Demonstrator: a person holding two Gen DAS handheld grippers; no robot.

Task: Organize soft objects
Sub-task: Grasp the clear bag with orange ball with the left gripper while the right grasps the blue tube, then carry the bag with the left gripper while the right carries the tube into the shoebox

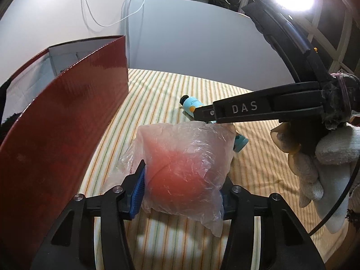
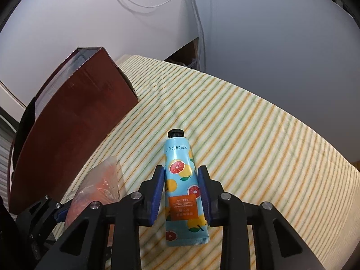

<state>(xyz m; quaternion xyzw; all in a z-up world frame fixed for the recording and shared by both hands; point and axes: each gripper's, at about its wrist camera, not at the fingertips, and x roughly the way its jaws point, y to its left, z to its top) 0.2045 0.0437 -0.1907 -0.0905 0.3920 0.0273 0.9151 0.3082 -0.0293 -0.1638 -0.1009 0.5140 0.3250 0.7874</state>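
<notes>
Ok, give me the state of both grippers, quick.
Left gripper: shut on the plastic bag with pink contents.
Right gripper: shut on the hand cream tube.

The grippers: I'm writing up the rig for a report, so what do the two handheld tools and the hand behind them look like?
Both are black plastic linkage frames with round silver pivot bolts and ribbed blue finger pads. The left gripper and right gripper match. Seen from the left wrist view, the right one's arm bears white letters "DAS", a black cable trails from it, and the hand wears a white knit glove.
</notes>
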